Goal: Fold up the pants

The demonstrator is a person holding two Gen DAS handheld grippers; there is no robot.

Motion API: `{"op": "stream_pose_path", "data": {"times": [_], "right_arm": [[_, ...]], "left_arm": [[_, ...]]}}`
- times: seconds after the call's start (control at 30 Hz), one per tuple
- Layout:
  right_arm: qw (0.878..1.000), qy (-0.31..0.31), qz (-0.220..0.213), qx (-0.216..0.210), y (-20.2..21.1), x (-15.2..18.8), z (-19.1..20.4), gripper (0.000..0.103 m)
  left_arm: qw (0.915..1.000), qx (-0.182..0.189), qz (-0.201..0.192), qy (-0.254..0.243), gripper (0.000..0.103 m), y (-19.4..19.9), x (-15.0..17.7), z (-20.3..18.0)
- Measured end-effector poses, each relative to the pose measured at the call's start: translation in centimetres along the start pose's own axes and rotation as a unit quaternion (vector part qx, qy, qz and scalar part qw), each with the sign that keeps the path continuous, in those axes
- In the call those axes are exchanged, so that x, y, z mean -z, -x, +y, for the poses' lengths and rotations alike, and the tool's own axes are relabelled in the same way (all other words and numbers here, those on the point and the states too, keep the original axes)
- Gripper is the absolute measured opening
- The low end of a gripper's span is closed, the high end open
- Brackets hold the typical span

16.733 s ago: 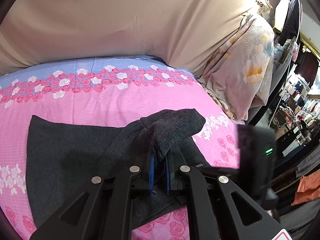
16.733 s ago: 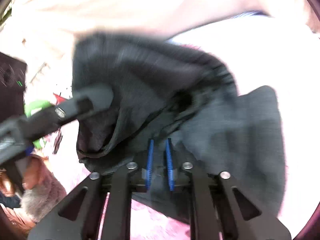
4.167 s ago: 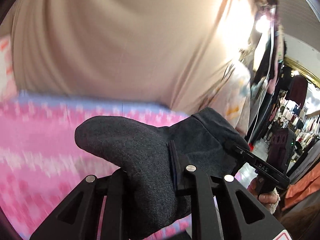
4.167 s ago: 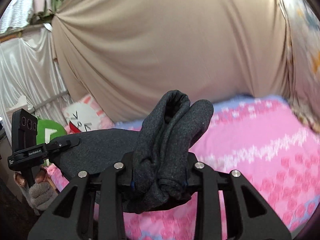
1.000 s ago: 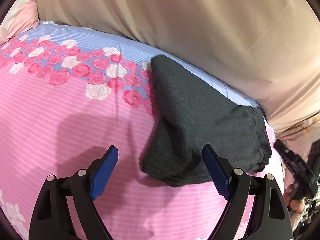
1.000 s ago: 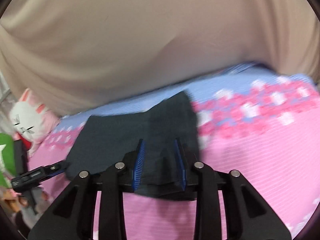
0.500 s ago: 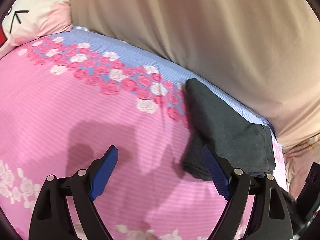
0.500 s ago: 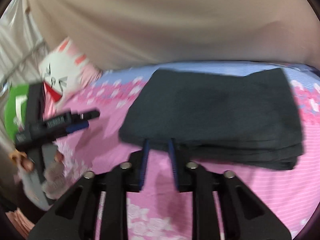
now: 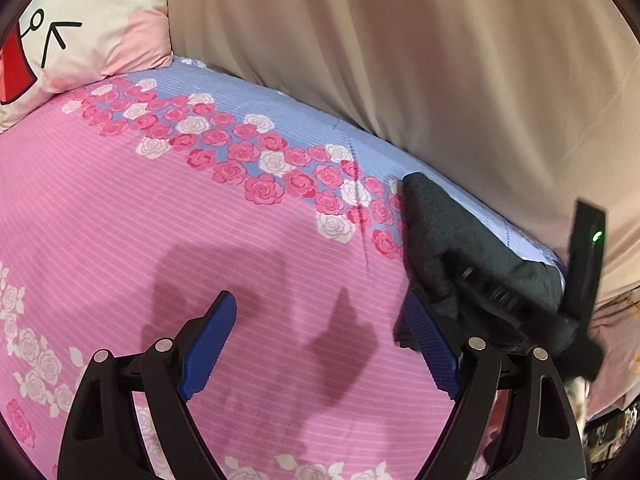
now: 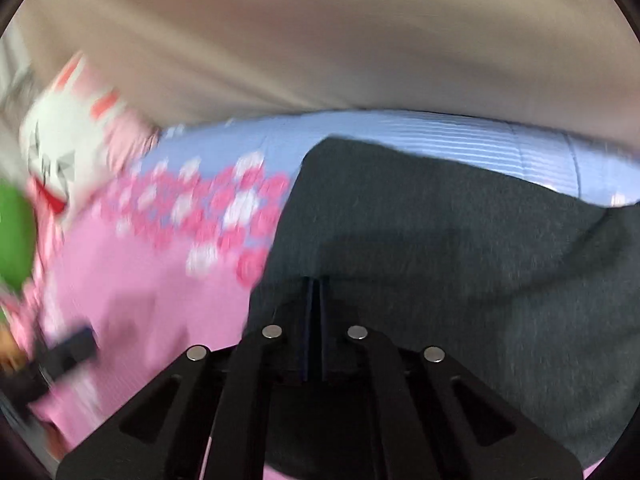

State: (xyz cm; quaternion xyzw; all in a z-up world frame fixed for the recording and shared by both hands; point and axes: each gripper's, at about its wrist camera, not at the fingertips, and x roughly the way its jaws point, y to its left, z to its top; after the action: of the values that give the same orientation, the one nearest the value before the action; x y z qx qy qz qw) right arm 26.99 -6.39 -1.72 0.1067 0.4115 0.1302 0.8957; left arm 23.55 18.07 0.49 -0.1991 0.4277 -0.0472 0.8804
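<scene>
The dark grey pants (image 9: 444,232) lie folded in a compact stack on the pink rose bedsheet (image 9: 160,216), near the bed's far right side. My left gripper (image 9: 320,332) is open and empty, hovering over bare sheet to the left of the pants. In the right wrist view the pants (image 10: 440,232) fill the right half. My right gripper (image 10: 315,284) is shut, its blue pads together, tips over the near edge of the folded pants. This view is blurred. The right gripper's body (image 9: 516,308) also shows over the pants in the left wrist view.
A beige curtain (image 9: 400,48) hangs behind the bed. A white and pink cartoon pillow (image 9: 76,28) sits at the far left corner; it also shows in the right wrist view (image 10: 68,140), with a green object (image 10: 12,236) beside it.
My left gripper has swung further left, away from the pants, still open. My right gripper has closed fully and moved in onto the near edge of the folded pants.
</scene>
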Motion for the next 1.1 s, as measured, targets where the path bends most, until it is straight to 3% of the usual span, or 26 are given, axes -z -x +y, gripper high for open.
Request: {"op": "stream_pose_path", "data": {"times": [0.1, 0.17, 0.2, 0.27, 0.3, 0.4, 0.47, 0.5, 0.53, 0.57, 0.63, 0.73, 0.8, 0.83, 0.87, 0.93, 1.03, 1.1], "right_arm": [[0.999, 0.037, -0.036, 0.001, 3.4, 1.1, 1.2, 0.005], [0.998, 0.049, -0.038, 0.006, 4.0, 0.5, 1.6, 0.009], [0.998, 0.052, -0.034, 0.009, 3.7, -0.1, 1.8, 0.015], [0.998, 0.056, -0.007, 0.014, 2.2, -2.3, 2.1, 0.039], [0.998, 0.058, 0.009, 0.013, 1.3, -3.3, 2.2, 0.056], [0.994, 0.088, 0.046, 0.045, -2.8, -5.2, 3.6, 0.057], [0.987, 0.123, 0.055, 0.087, -5.2, -5.9, 4.3, 0.057], [0.982, 0.14, 0.068, 0.105, -6.7, -6.2, 4.5, 0.057], [0.978, 0.152, 0.077, 0.12, -8.2, -6.2, 4.5, 0.047], [0.975, 0.162, 0.083, 0.131, -8.9, -6.0, 4.6, 0.038], [0.97, 0.189, 0.067, 0.135, -8.9, -6.3, 5.3, 0.014], [0.984, 0.132, 0.023, 0.118, -7.4, -8.4, 3.7, 0.012], [0.988, 0.105, 0.04, 0.102, -8.7, -9.0, 2.3, 0.012], [0.987, 0.108, 0.055, 0.102, -9.9, -8.6, 2.1, 0.013], [0.984, 0.131, 0.041, 0.114, -10.3, -8.2, 2.7, 0.015], [0.983, 0.143, 0.043, 0.11, -10.0, -8.2, 3.3, 0.03], [0.991, 0.126, 0.008, 0.051, -4.8, -7.9, 2.5, 0.032], [0.991, 0.123, -0.029, 0.047, 0.2, -6.5, 0.9, 0.042]], "left_arm": [[0.9998, 0.01, 0.015, 0.005, 0.083, -0.5, 0.0, 0.1], [0.9987, 0.031, 0.039, -0.01, 0.083, -1.2, 0.6, -0.8], [0.998, 0.036, 0.047, -0.021, 0.083, -1.4, 0.8, -1.3], [0.9941, 0.045, 0.069, -0.07, 0.084, -2.4, 1.9, -3.4], [0.992, 0.049, 0.077, -0.088, 0.084, -2.9, 2.4, -4.2], [0.9838, 0.067, 0.099, -0.133, 0.083, -4.1, 3.7, -5.9], [0.9799, 0.064, 0.085, -0.169, 0.08, -4.3, 4.1, -6.9], [0.9776, 0.059, 0.079, -0.186, 0.071, -4.4, 4.3, -7.3], [0.9752, 0.056, 0.079, -0.199, 0.04, -4.7, 4.4, -7.6], [0.9739, 0.055, 0.083, -0.204, 0.02, -5.0, 4.5, -7.7], [0.9766, 0.04, 0.078, -0.196, 0.001, -5.5, 4.2, -7.6], [0.9812, 0.074, 0.076, -0.161, 0.0, -5.3, 3.5, -7.3], [0.9766, 0.106, 0.085, -0.167, 0.0, -4.9, 4.1, -8.0], [0.9752, 0.103, 0.085, -0.177, 0.0, -5.0, 4.3, -8.4], [0.975, 0.092, 0.085, -0.184, 0.0, -5.2, 4.6, -8.6], [0.9784, 0.082, 0.093, -0.166, 0.0, -5.8, 4.6, -7.9], [0.984, 0.067, 0.08, -0.145, 0.0, -5.0, 4.1, -6.7], [0.9844, 0.077, 0.078, -0.137, 0.009, -4.2, 4.1, -6.0]]}}
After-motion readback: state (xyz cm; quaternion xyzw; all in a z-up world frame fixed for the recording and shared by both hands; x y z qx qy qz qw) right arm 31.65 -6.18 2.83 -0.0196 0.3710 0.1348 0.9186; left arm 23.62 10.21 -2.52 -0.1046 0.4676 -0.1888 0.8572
